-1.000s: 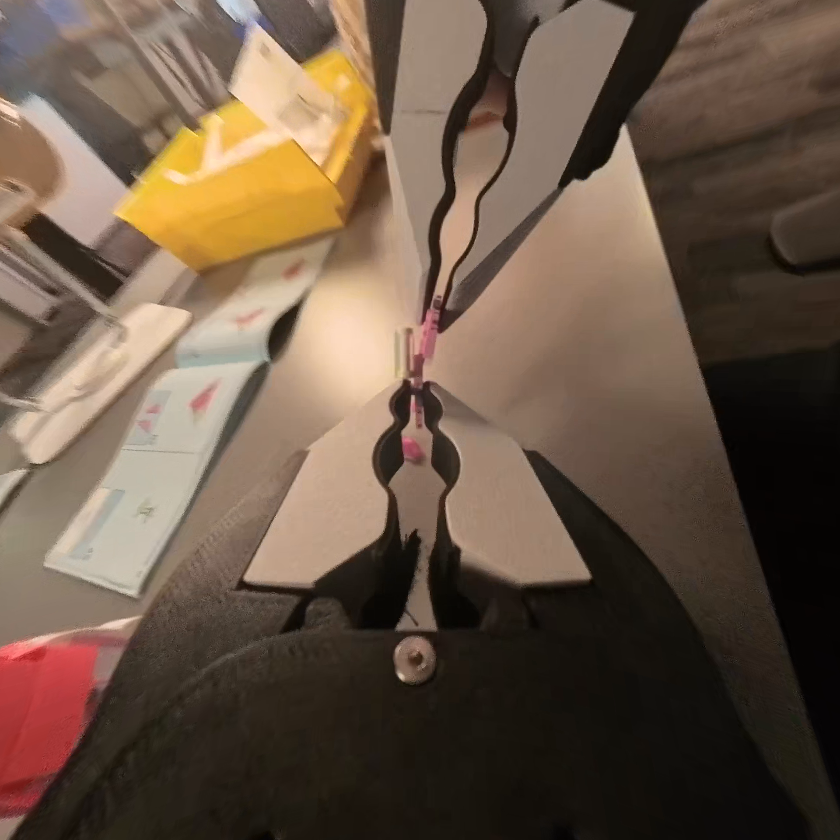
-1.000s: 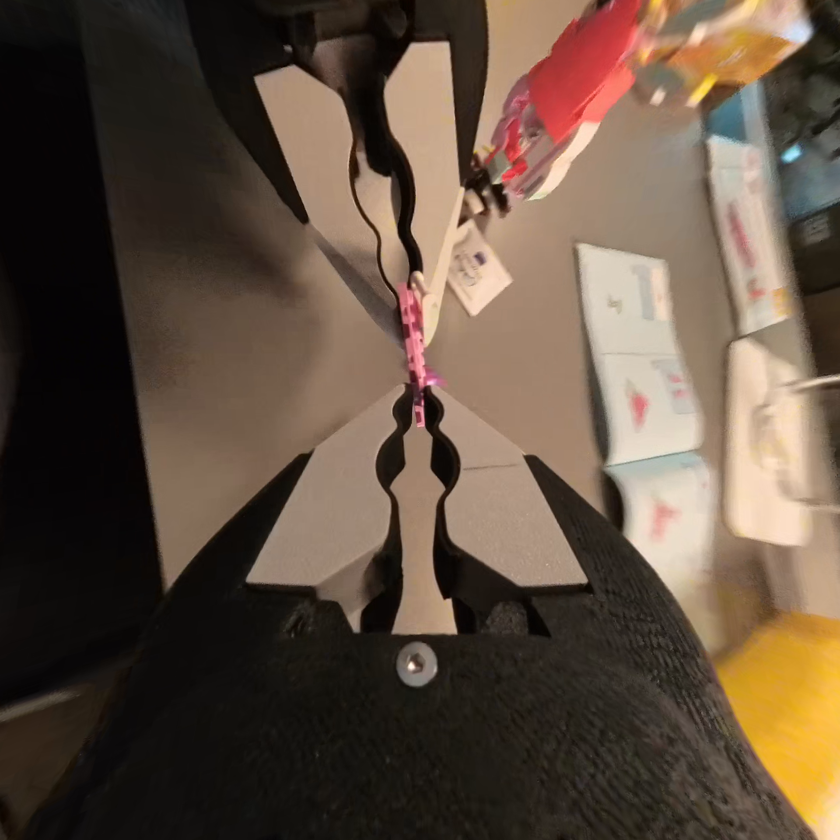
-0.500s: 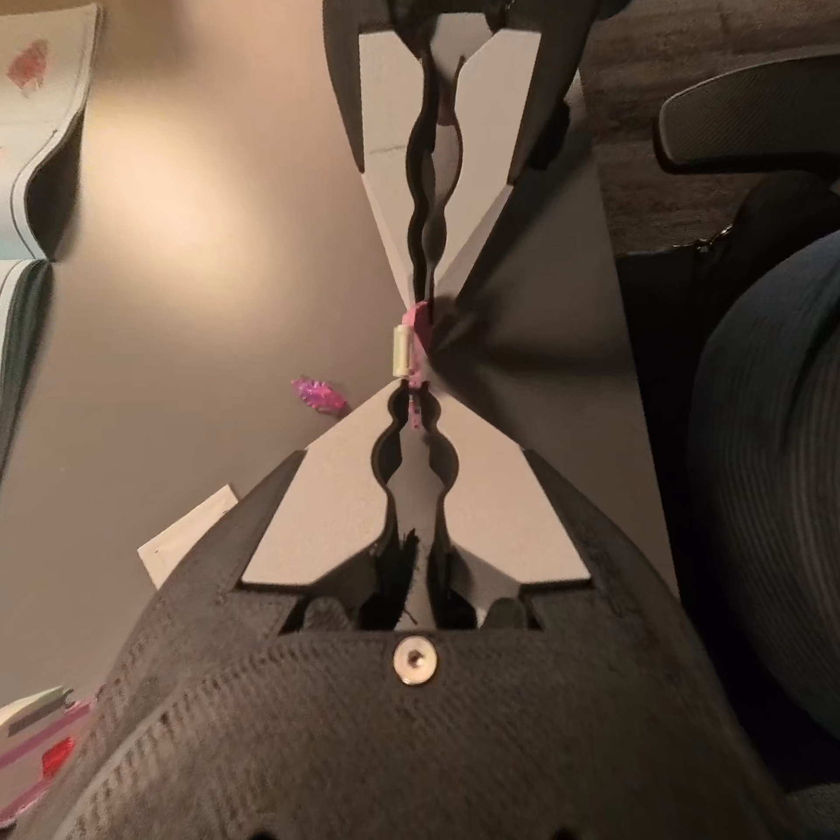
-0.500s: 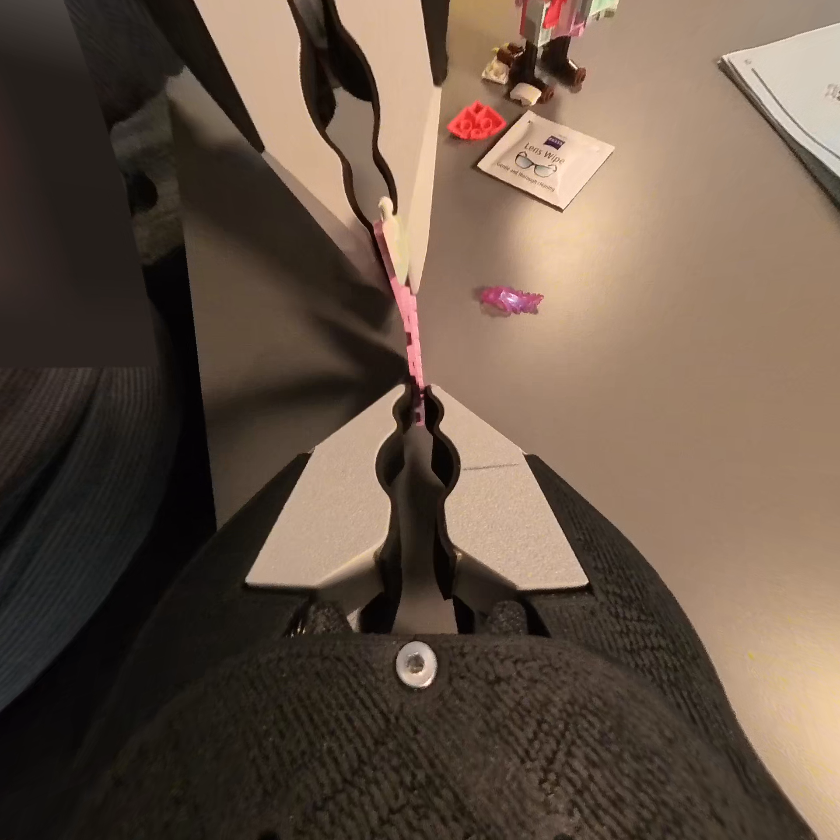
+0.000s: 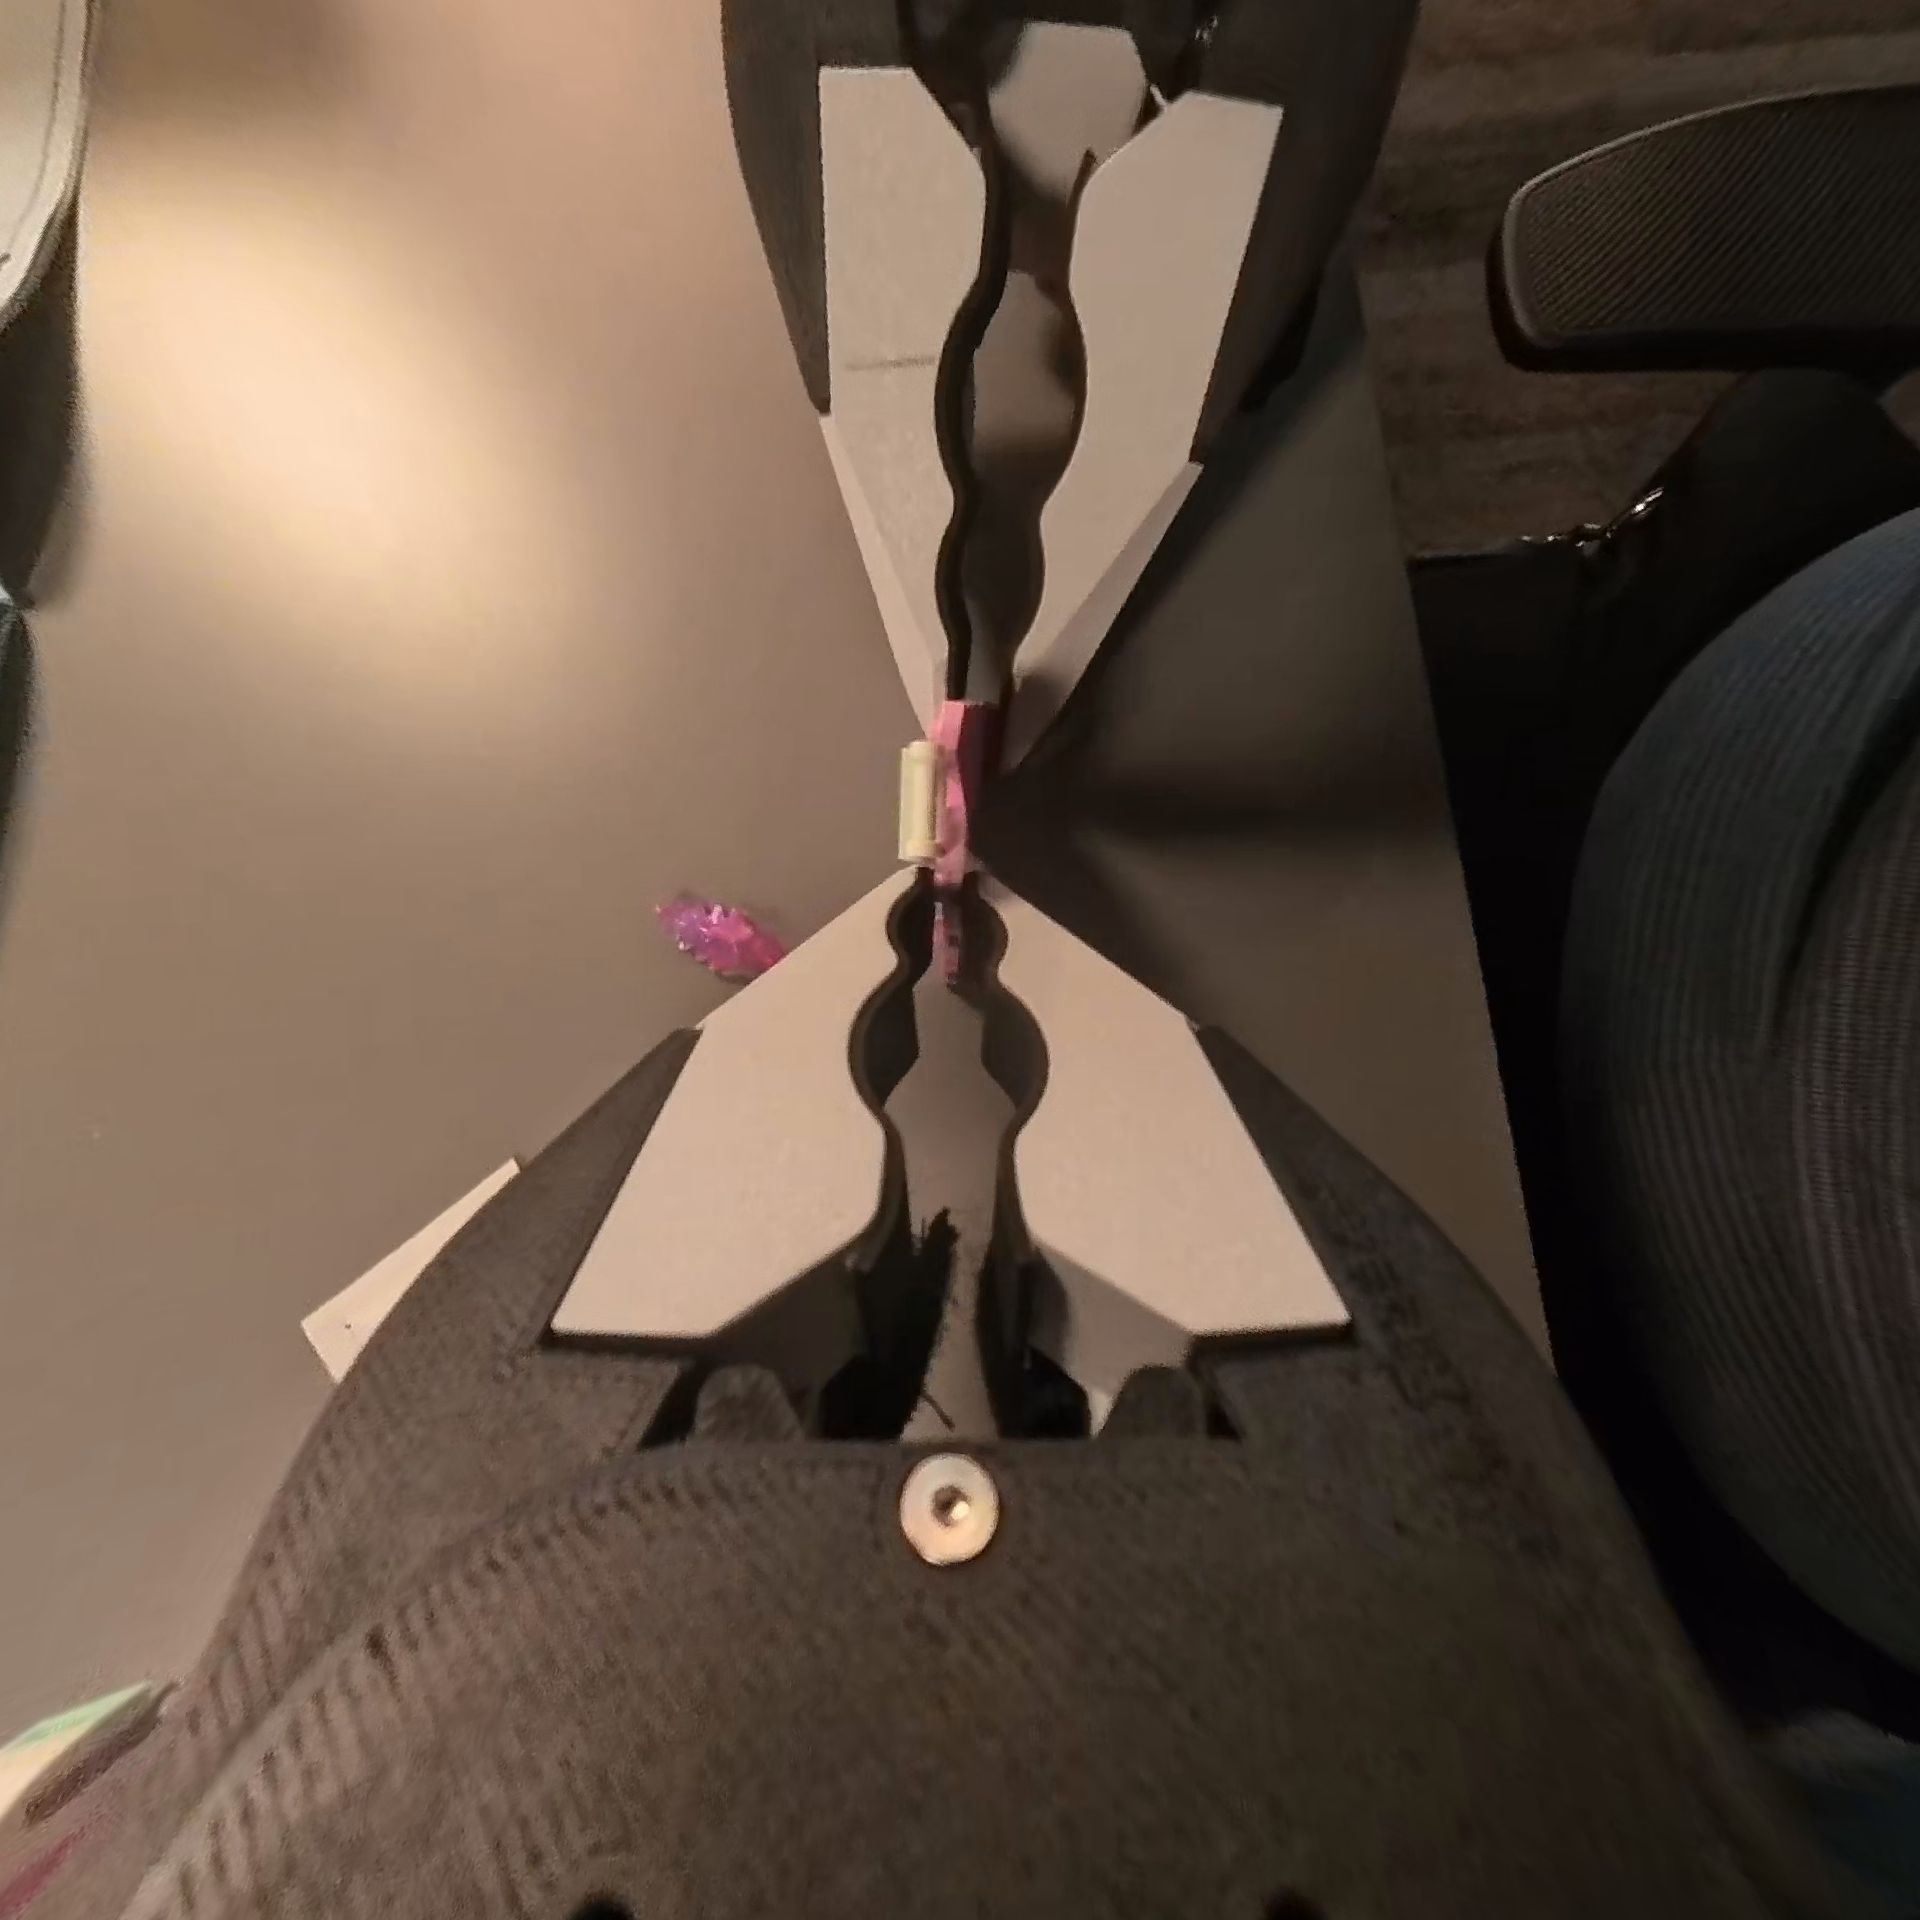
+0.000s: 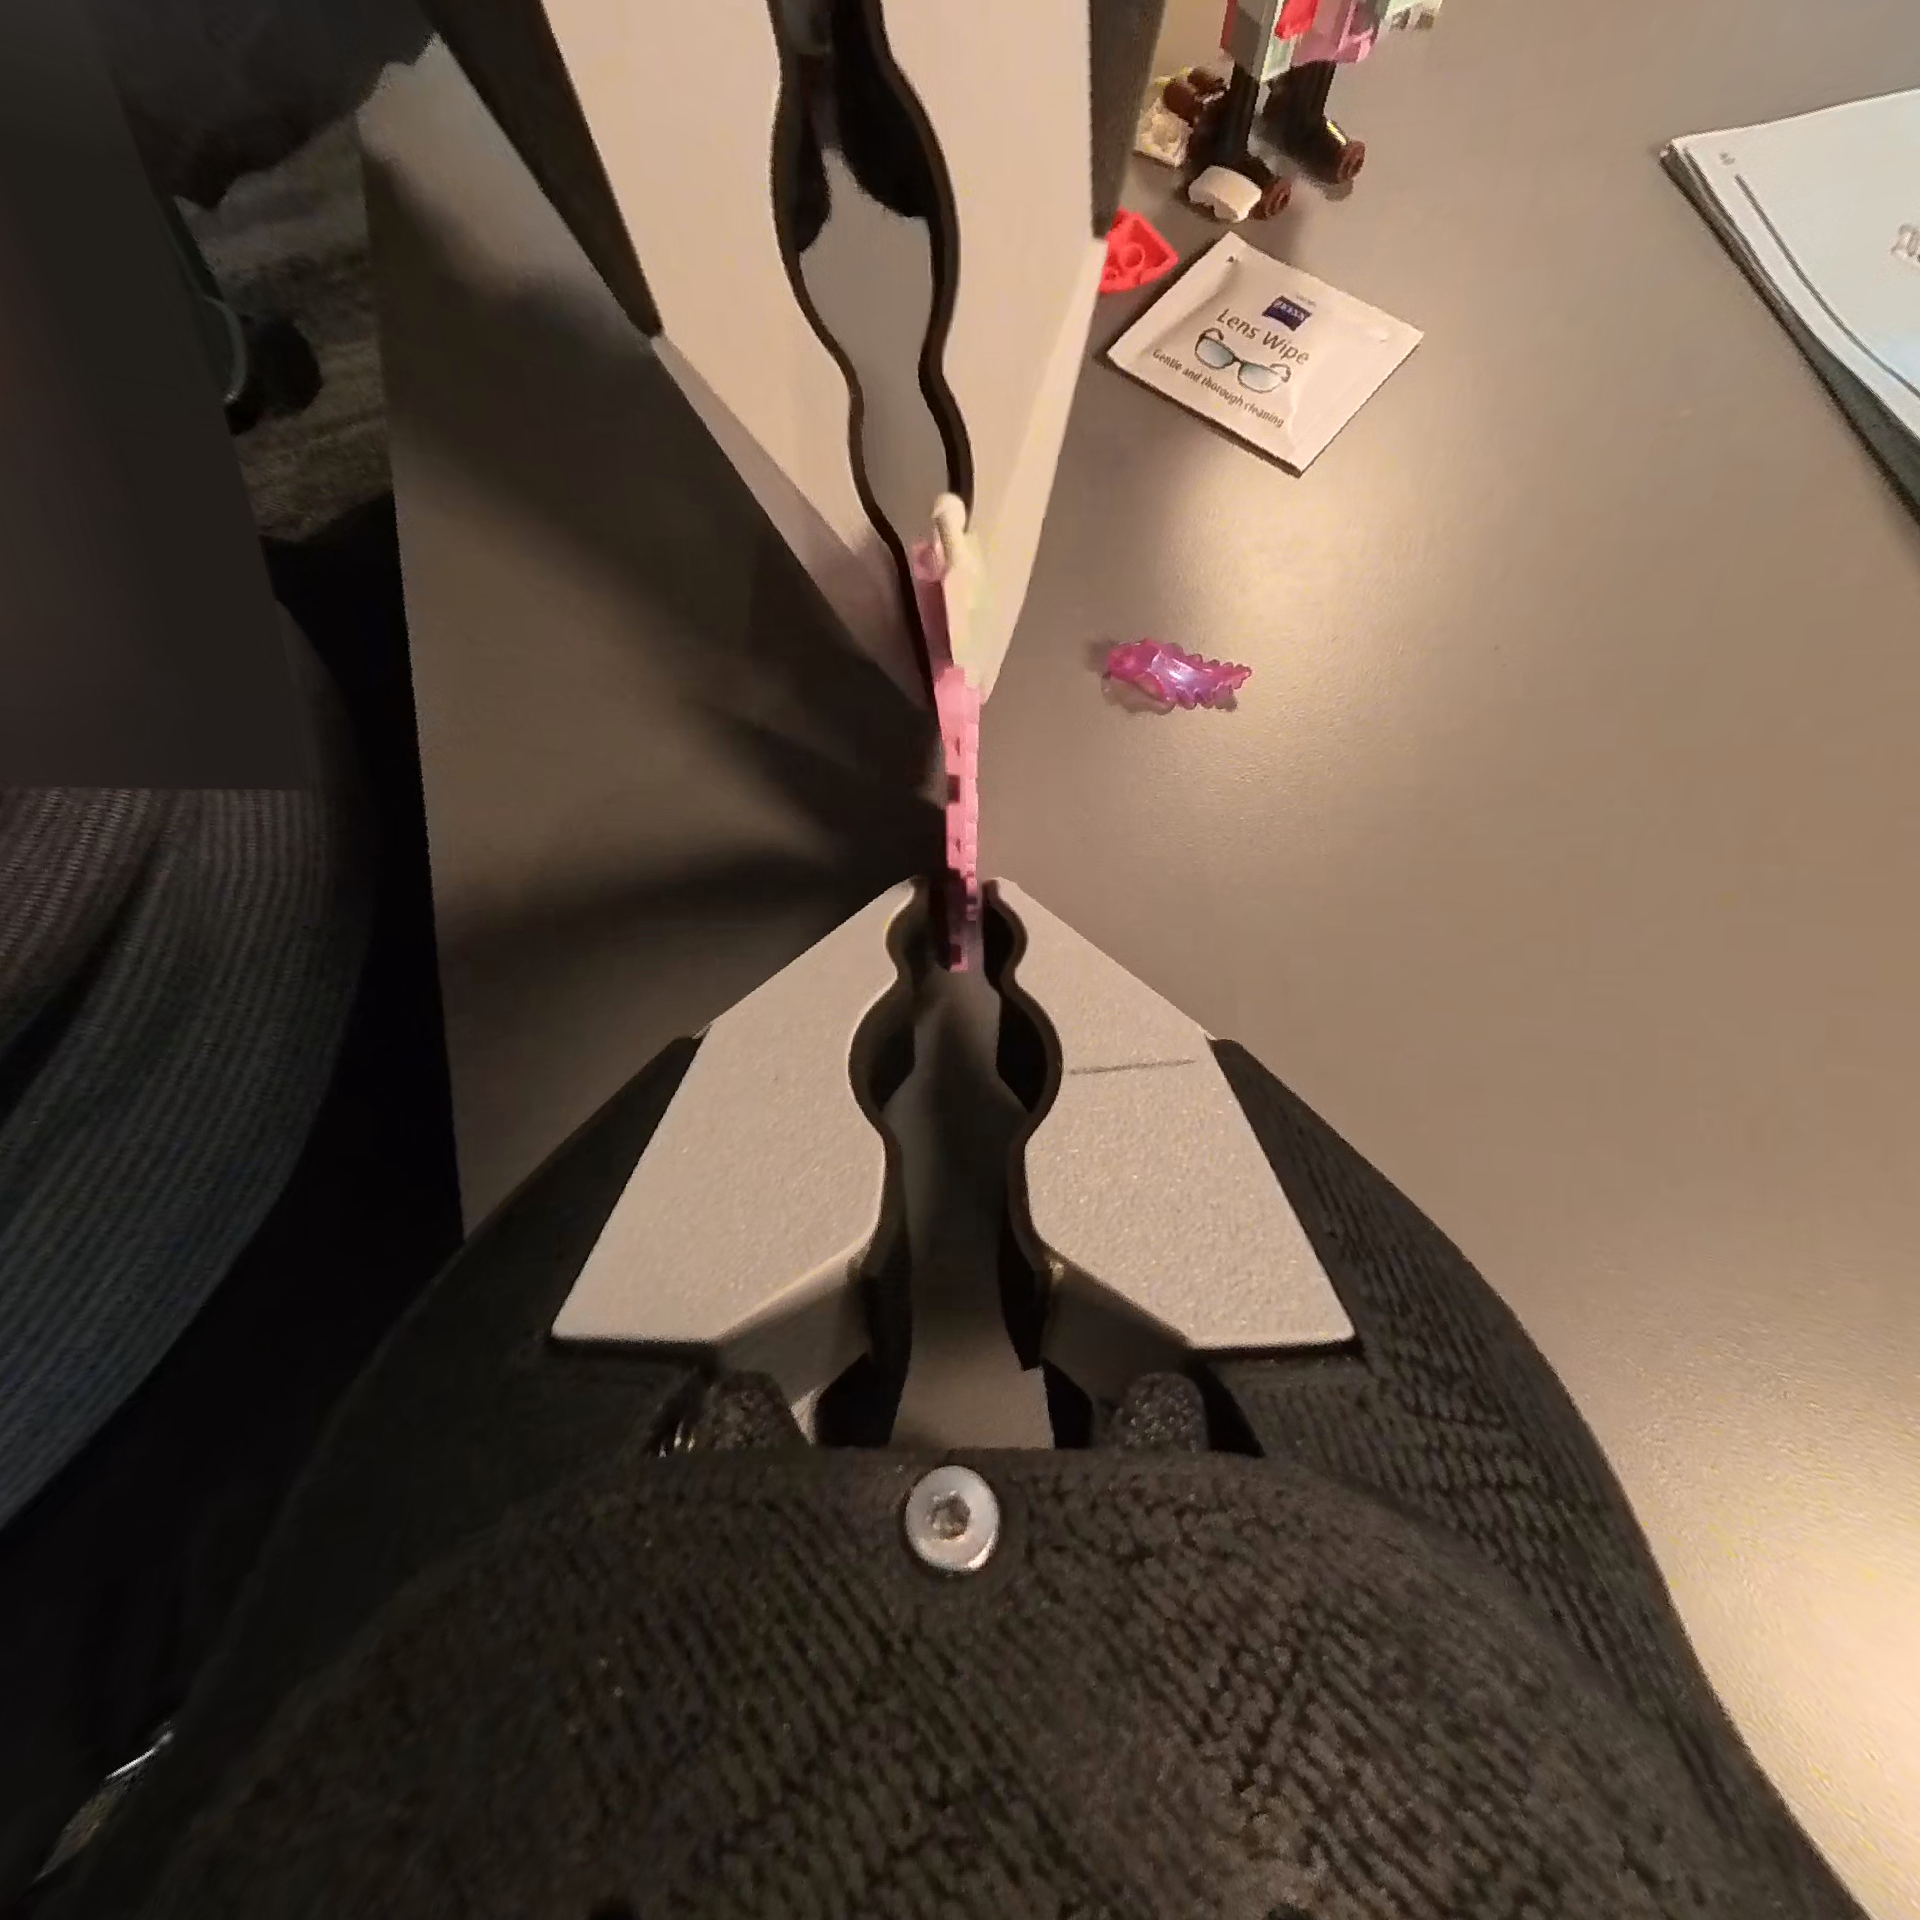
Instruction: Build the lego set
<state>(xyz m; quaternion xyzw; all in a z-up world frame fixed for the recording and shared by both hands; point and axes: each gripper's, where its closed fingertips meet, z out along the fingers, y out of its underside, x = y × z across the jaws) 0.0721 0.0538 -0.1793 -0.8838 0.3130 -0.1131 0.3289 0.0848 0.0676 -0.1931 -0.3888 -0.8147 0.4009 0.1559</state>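
Both grippers meet tip to tip over the grey table. Between them is a thin pink brick plate with a small cream cylinder piece clipped to its side. My left gripper is shut on one end of the plate. The right gripper faces it from above. In the right wrist view, the right gripper has its fingers slightly parted. The plate's other end stands between them with a dark gap beside it. The left gripper grips the far end, by the cream piece.
A translucent pink piece lies on the table just right of the plate. It also shows in the left wrist view. A white sachet, a red piece, a small brick model and a booklet lie farther off. A chair stands past the table edge. The tips of both grippers are at nearly the same place. The white sachet lies around 12 cm away from my left fingertips.
Both views swung and then settled over the table. The right gripper's fingers, pinched on the pink plate before, have parted a little around it. The left gripper keeps its hold.
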